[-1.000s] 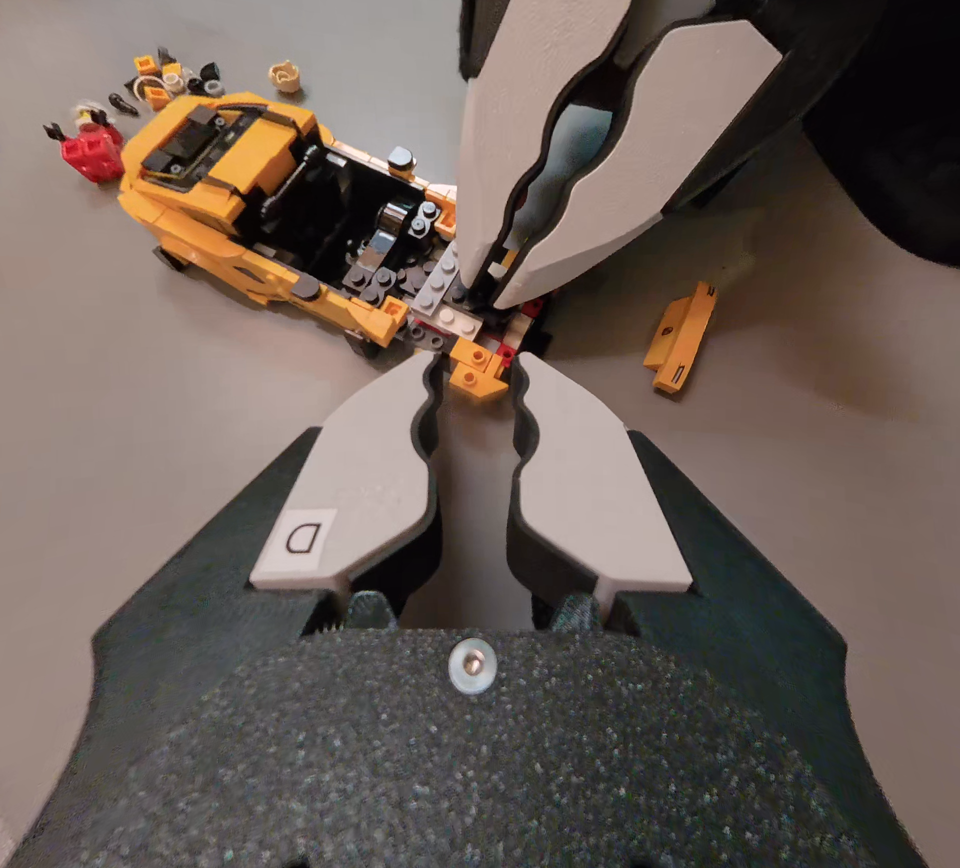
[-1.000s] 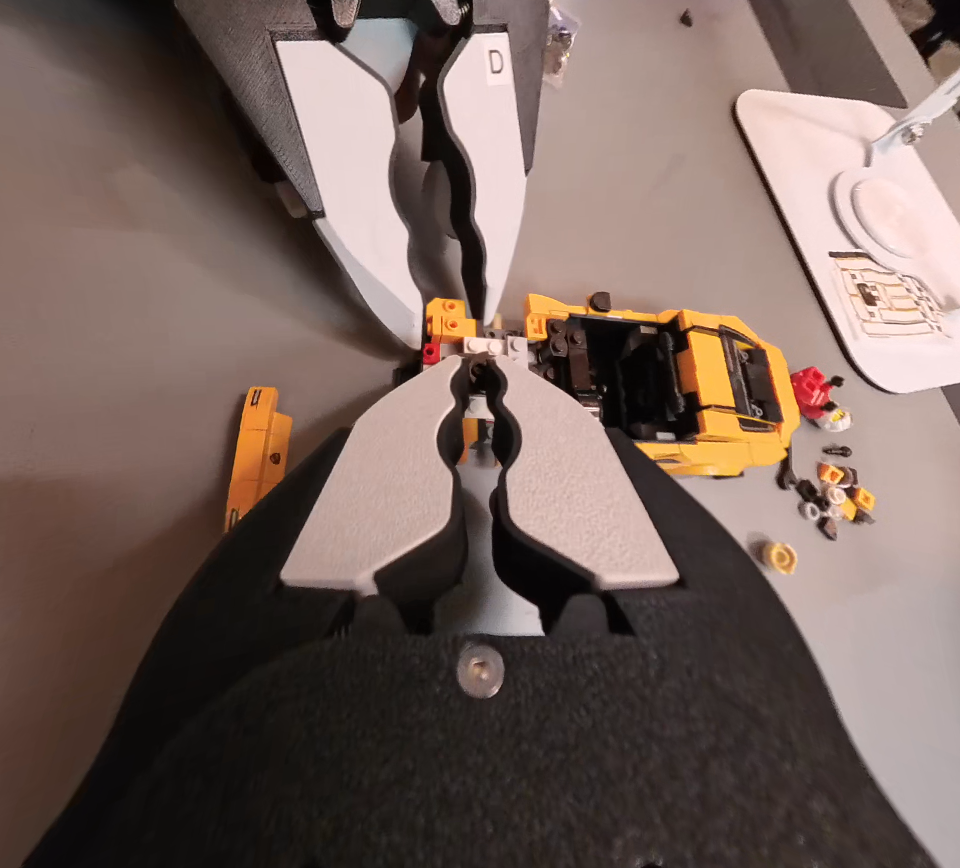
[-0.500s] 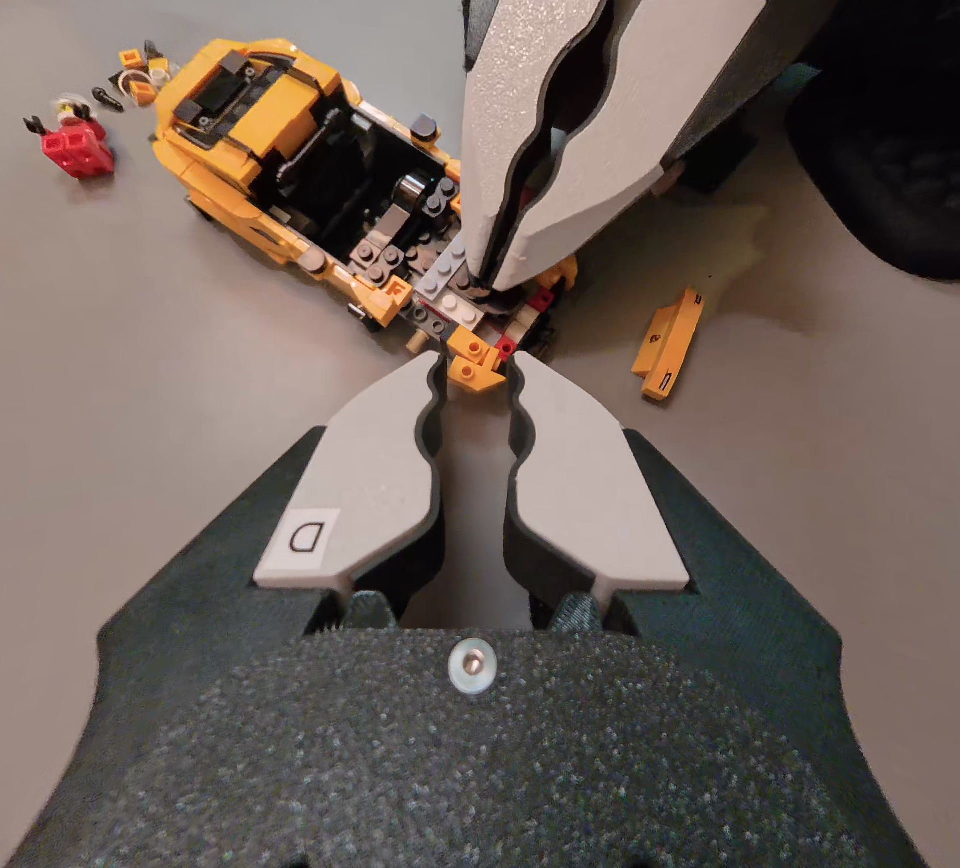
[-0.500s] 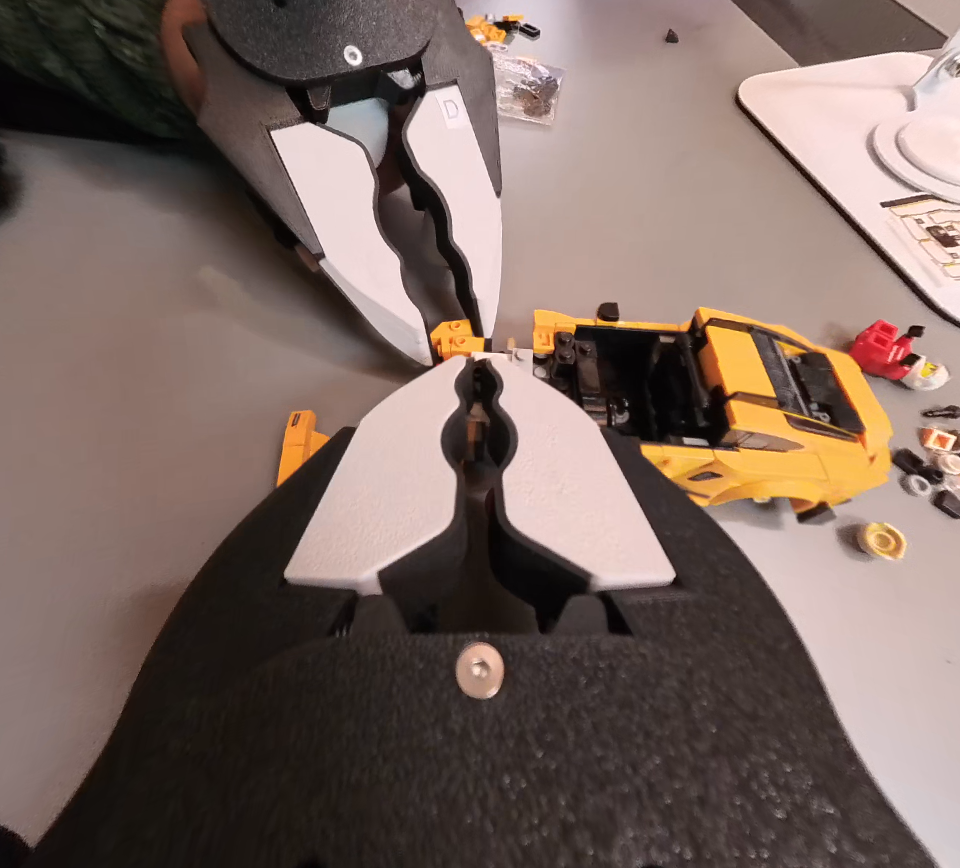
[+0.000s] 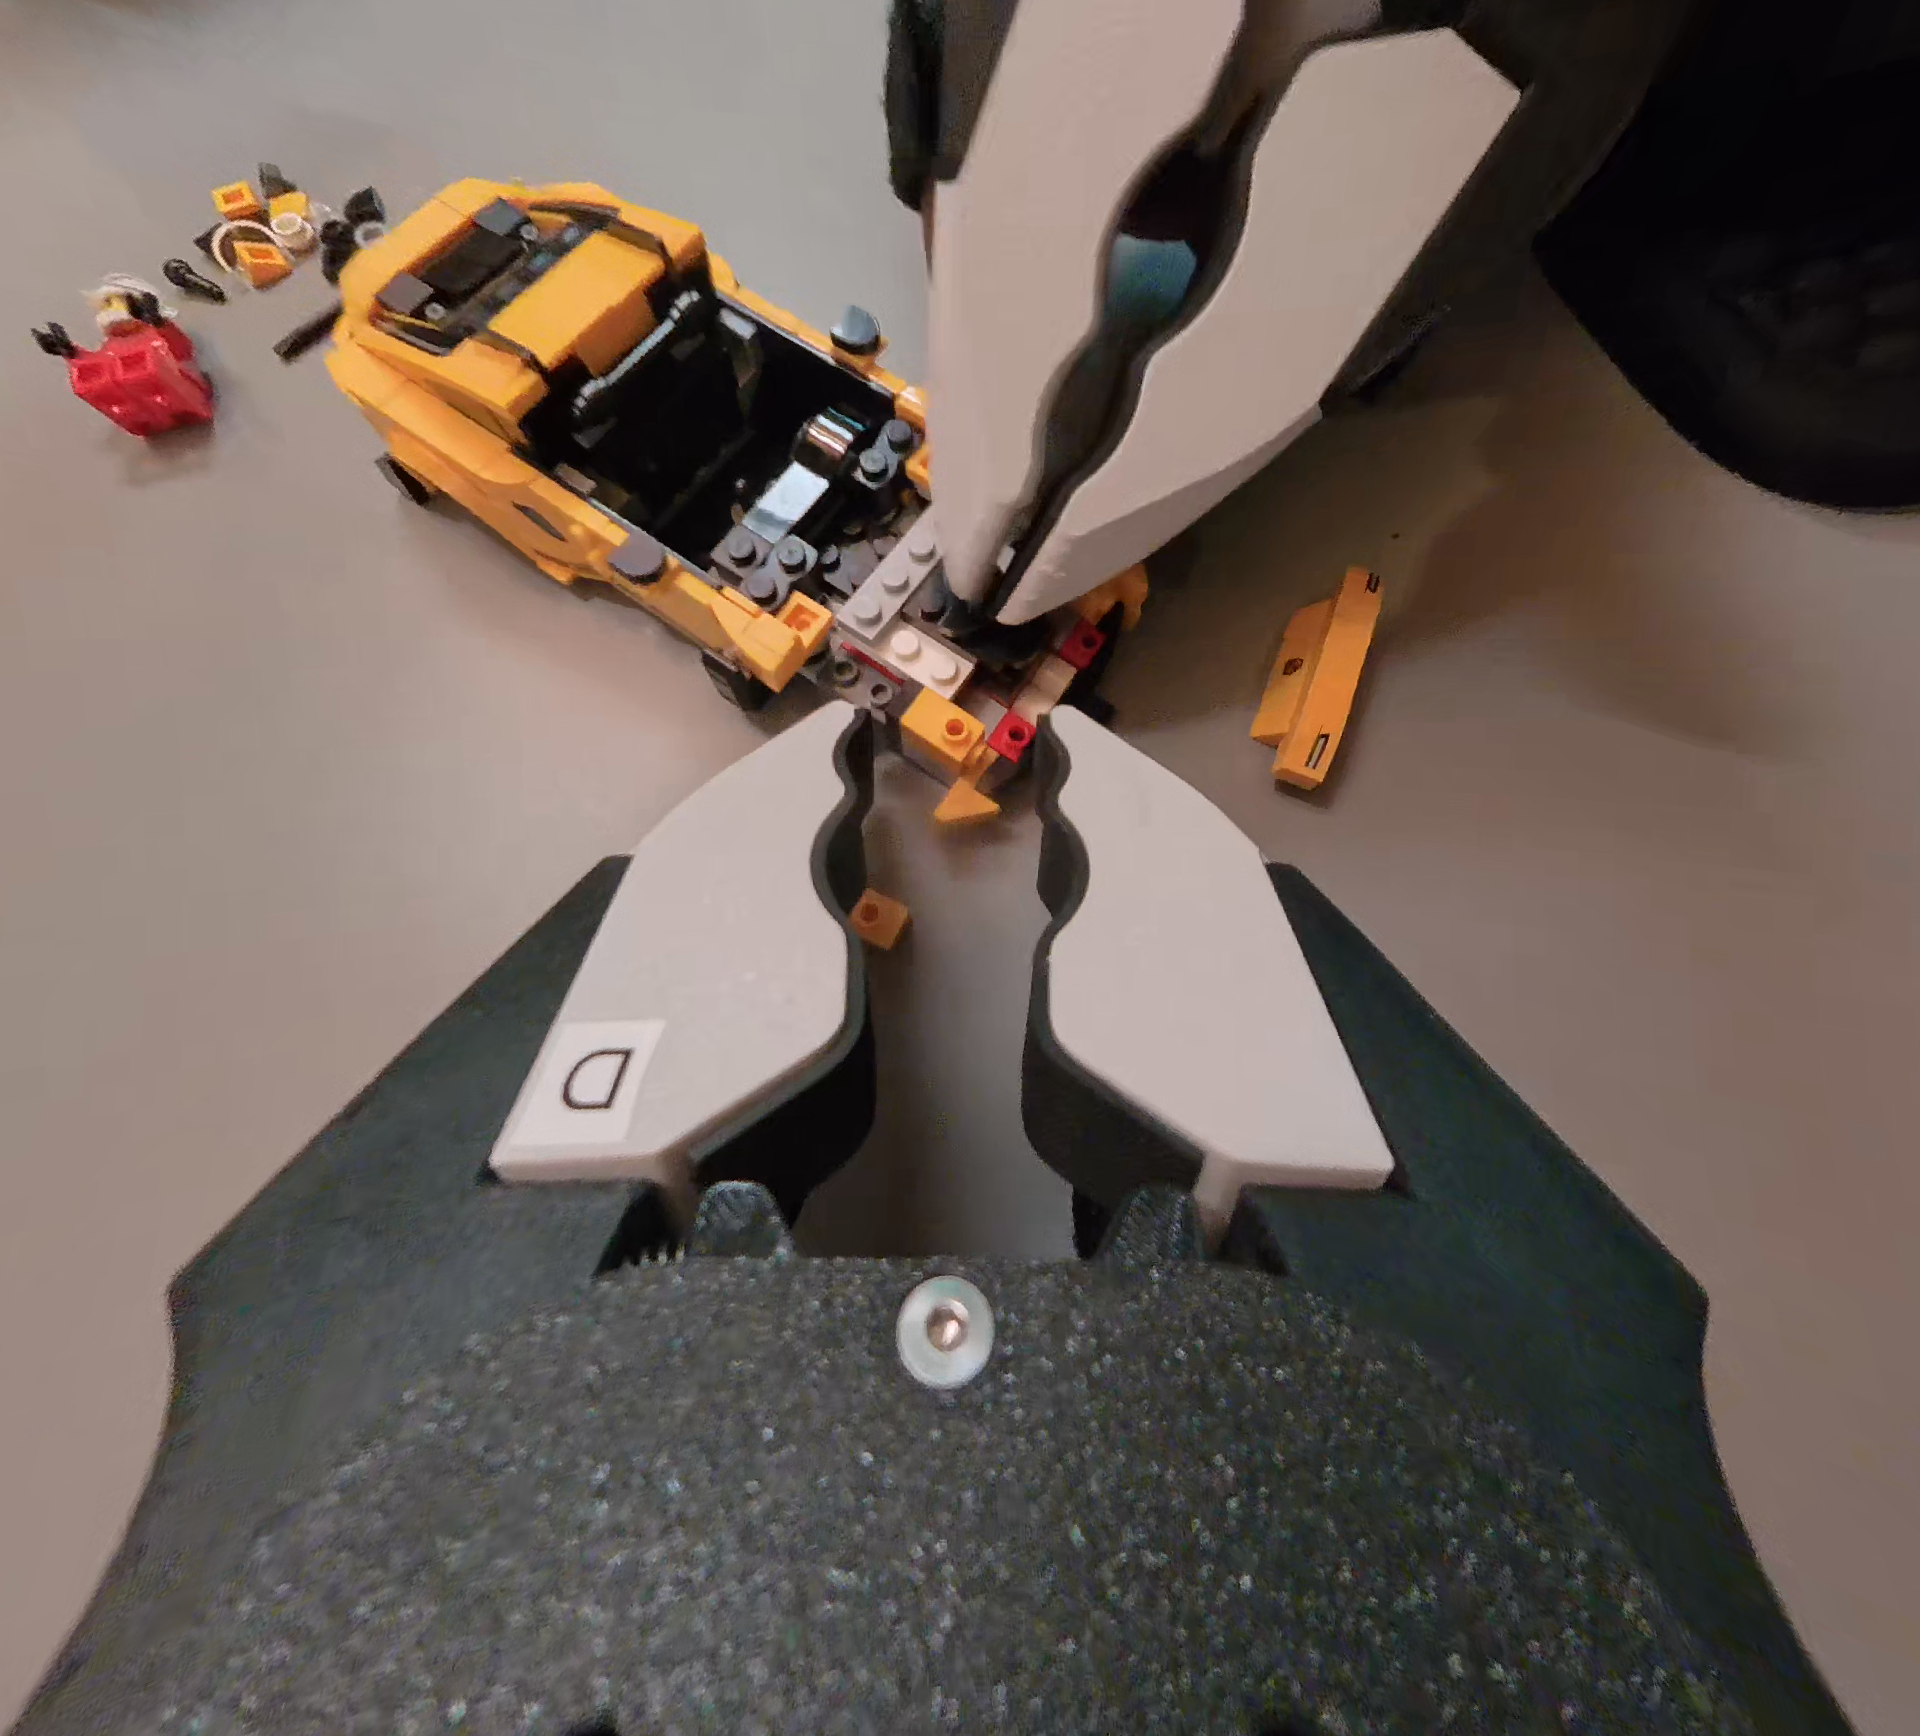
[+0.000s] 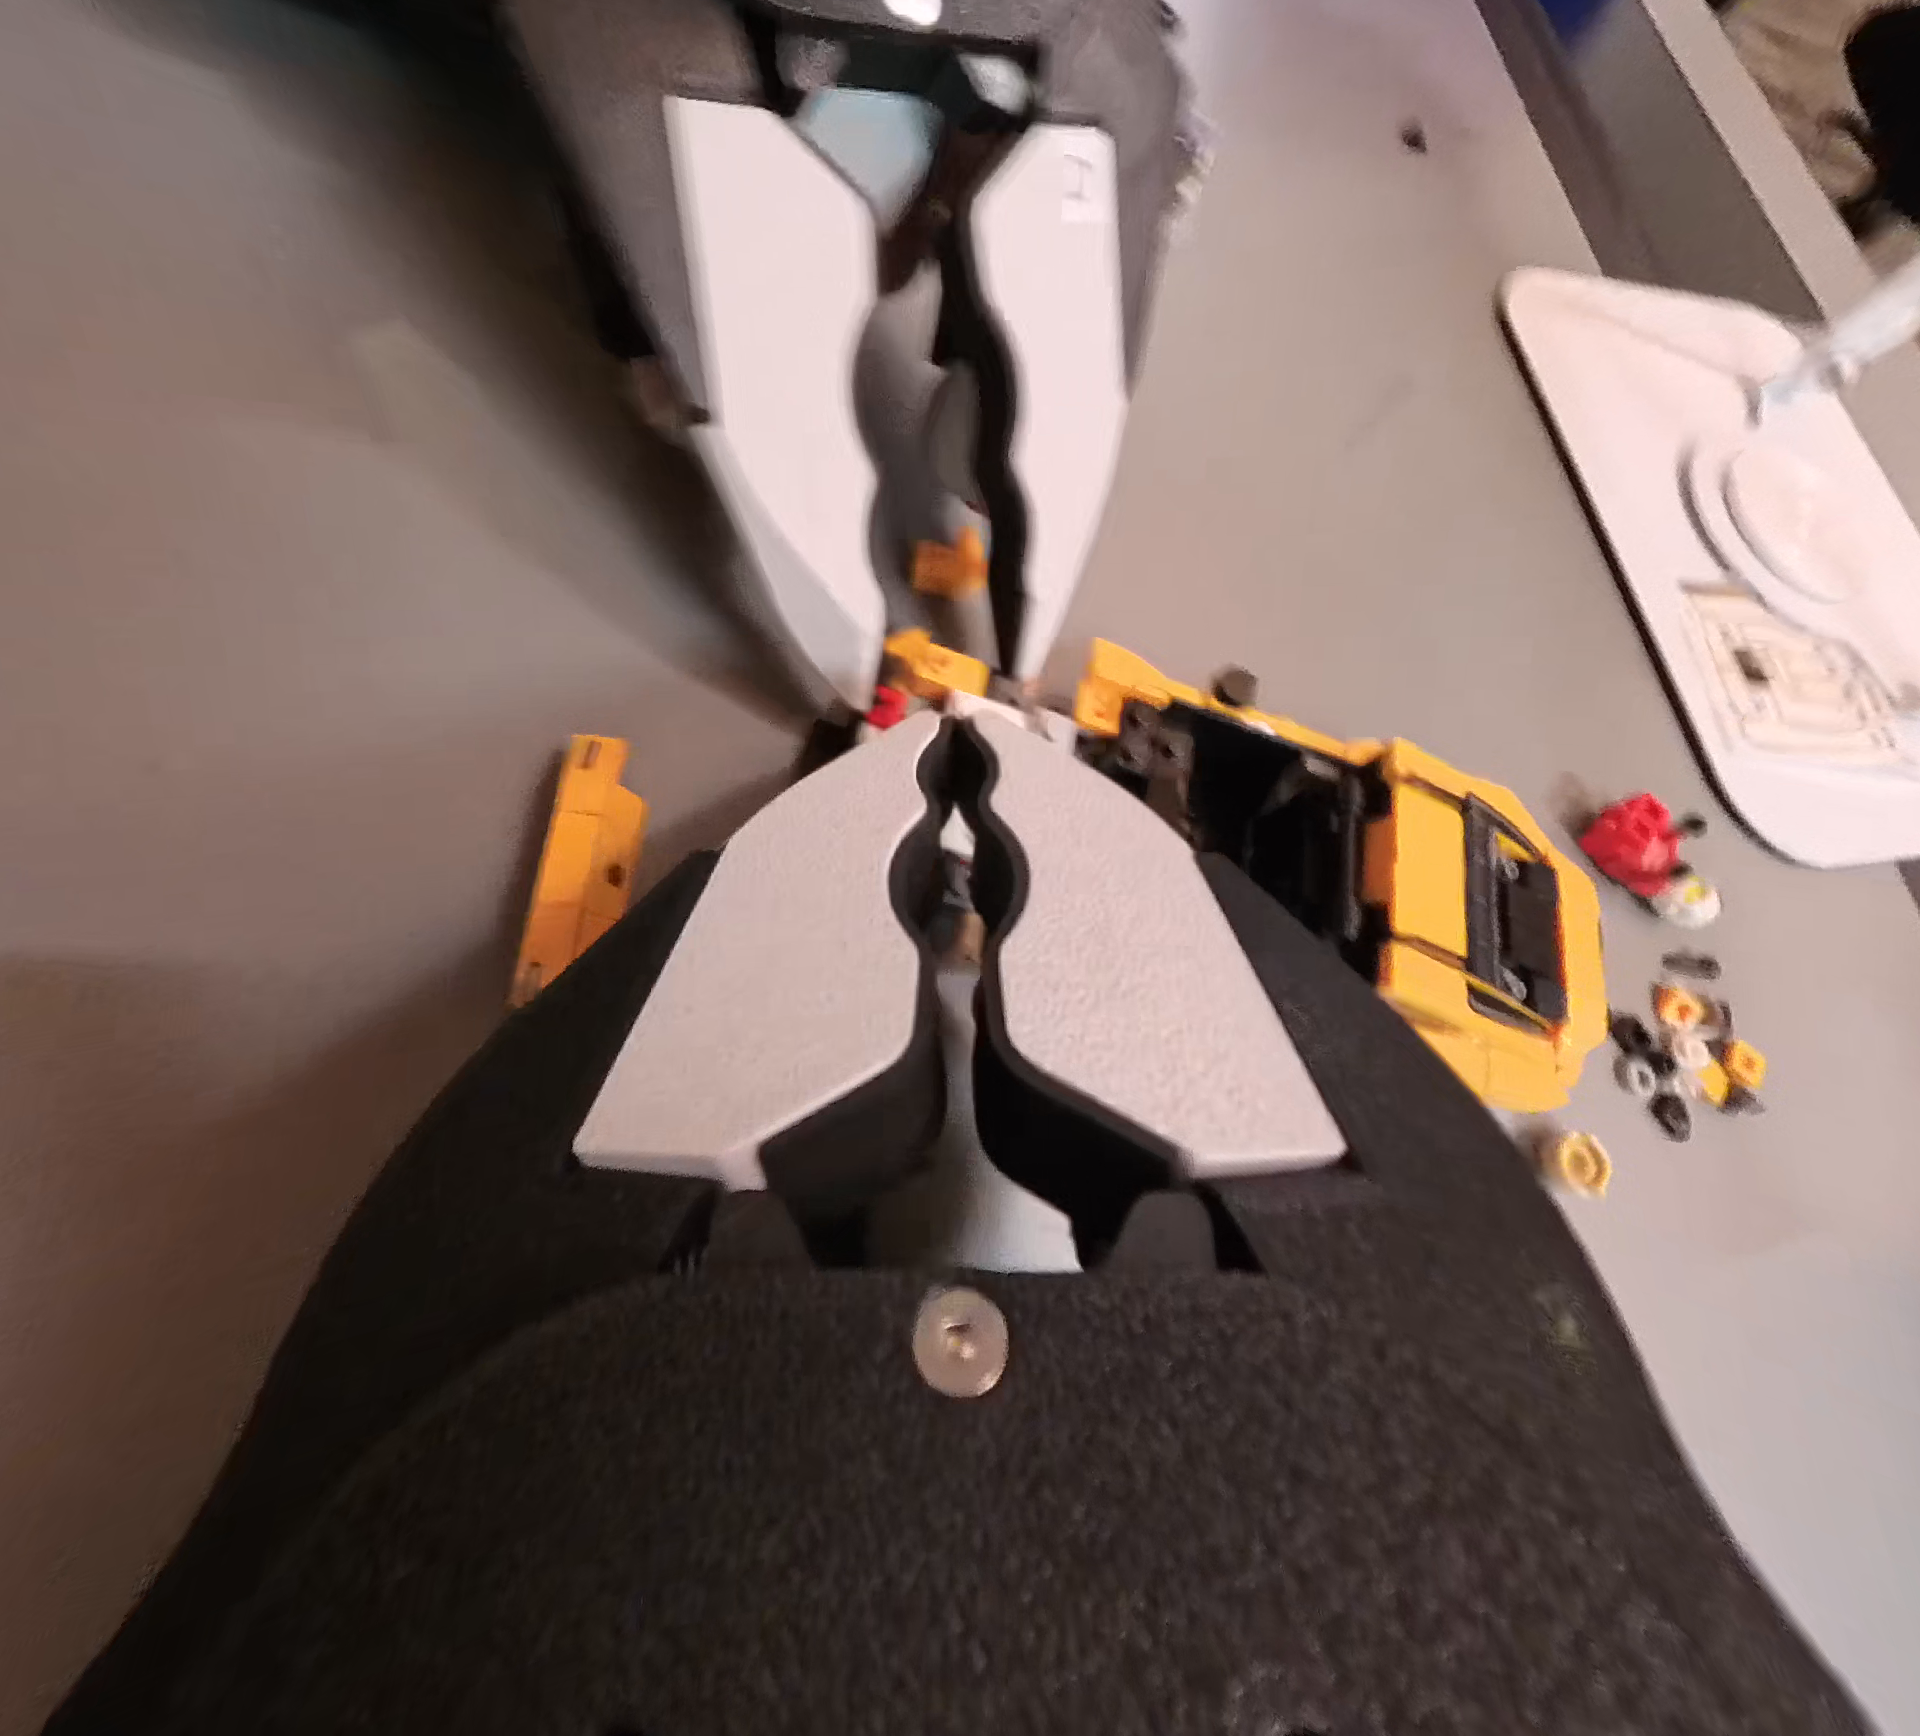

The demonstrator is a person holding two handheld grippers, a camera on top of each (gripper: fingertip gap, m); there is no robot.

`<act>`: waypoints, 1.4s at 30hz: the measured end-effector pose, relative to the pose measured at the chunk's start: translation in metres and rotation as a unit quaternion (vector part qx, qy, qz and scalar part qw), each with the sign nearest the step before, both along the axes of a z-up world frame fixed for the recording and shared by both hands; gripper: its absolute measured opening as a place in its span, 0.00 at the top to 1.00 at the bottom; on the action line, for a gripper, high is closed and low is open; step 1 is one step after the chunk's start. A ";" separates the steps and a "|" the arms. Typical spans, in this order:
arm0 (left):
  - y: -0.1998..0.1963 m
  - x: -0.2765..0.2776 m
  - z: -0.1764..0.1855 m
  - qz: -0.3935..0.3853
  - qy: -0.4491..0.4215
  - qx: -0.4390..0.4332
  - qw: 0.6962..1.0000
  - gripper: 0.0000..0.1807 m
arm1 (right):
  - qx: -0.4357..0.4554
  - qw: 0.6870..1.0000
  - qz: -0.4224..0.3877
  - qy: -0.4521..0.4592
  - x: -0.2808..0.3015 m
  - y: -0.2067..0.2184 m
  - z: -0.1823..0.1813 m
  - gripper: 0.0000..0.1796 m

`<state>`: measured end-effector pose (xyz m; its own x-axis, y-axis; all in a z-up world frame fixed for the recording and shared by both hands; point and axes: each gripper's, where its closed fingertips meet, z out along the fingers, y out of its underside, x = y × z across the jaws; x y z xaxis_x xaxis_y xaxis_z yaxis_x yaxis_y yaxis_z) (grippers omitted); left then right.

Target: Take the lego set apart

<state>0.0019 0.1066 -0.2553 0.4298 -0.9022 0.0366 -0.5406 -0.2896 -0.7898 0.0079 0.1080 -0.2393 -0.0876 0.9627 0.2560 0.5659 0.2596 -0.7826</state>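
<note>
A yellow lego car [image 5: 582, 315] with its roof off lies on the grey table; it also shows in the right wrist view [image 6: 1455, 855]. My right gripper [image 5: 982, 611] comes in from above, shut on a black piece in the car's stripped front end; its tips [image 6: 951, 730] are closed. My left gripper [image 5: 945, 725] is open, and its fingers straddle the orange and red front corner bricks. A small orange brick [image 5: 878, 917] and an orange wedge [image 5: 966, 803] lie loose on the table between the left fingers. The left gripper also shows in the right wrist view [image 6: 935, 684].
A loose yellow panel [image 5: 1320, 678] lies right of the car's front. A red piece [image 5: 135, 382] and a pile of small parts [image 5: 260, 232] lie behind the car. A tan round piece [image 6: 1579, 1161] and a white pad [image 6: 1621, 398] are at the right. Only a small space, under 4 cm, lies between the two pairs of fingers.
A small orange brick and an orange wedge have come off the car's front and now lie between the left fingers. The car has shifted a little. The right gripper stays shut on the front end.
</note>
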 end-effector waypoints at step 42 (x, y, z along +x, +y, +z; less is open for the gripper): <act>-0.001 0.011 0.001 0.012 -0.001 -0.020 1.000 0.83 | -0.051 0.998 -0.021 -0.044 0.006 -0.004 0.001 0.97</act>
